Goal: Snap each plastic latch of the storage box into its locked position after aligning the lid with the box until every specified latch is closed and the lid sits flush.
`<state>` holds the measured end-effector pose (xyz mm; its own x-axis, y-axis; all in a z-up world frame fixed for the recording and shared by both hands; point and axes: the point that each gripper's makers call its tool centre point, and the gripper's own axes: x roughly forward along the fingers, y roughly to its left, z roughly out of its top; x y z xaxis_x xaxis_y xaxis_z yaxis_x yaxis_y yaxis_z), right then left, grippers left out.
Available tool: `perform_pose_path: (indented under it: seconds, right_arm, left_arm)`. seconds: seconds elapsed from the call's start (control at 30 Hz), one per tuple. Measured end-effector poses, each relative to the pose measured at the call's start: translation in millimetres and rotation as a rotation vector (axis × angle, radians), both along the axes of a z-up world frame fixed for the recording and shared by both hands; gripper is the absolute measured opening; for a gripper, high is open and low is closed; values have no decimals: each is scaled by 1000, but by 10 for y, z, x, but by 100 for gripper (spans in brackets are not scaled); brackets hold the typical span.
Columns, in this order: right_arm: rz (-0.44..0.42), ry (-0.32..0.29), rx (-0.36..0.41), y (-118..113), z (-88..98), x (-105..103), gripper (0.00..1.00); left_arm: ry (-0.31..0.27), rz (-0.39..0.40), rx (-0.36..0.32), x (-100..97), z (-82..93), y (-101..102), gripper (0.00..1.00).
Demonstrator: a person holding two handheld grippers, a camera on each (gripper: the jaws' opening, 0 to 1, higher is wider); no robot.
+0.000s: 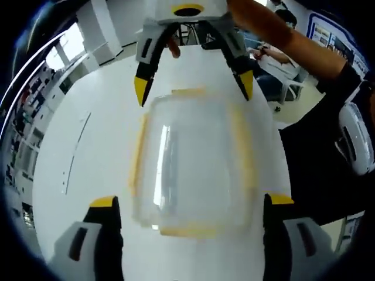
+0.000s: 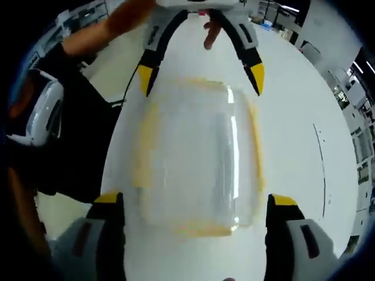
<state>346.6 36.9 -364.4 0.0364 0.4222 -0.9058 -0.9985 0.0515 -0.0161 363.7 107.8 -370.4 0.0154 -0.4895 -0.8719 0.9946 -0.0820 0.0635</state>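
step: seating lid | clear rectangular plastic storage box with yellow latches (image 1: 193, 175) flat on white bench (image 1: 88, 146), between wide-open, empty fingers of left gripper (image 1: 190, 202) and right gripper (image 2: 193, 202) | advice: square lid flush first, then press latches one by one

Open-plan office or lab (white table (image 1: 88, 146), rolling chair (image 1: 291, 88), desk rows)

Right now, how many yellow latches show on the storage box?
4 on the storage box: near edge, far edge, and both long sides. Blur may hide more.
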Motion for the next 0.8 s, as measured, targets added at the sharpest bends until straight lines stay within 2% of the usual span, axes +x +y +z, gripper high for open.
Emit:
perform_pose_path:
  seconds: [0.03, 0.13, 0.23, 0.27, 0.33, 0.47, 0.8]
  right_arm:
    - [-1, 13, 18, 66, 31, 4, 100]
    - [8, 8, 23, 152, 55, 104, 100]
    - [-27, 55, 40, 190, 6, 205, 100]
    - [-23, 53, 38, 200, -23, 230, 100]
    - [-15, 46, 39, 229, -78, 258, 100]
    - [11, 55, 12, 236, -215, 198, 100]
    - [29, 42, 16, 191, -288, 138, 100]
  left_arm:
    - [24, 4, 38, -30, -55, -23, 100]
    - [19, -19, 48, -25, -109, -145, 100]
    - [50, -18, 54, -6, -163, -252, 100]
    - [70, -13, 80, -8, -196, -214, 100]
    - [68, -19, 89, 19, -237, -200, 100]
    - [109, -3, 37, 33, -194, -223, 99]
    - [101, -41, 22, 17, -182, -243, 100]
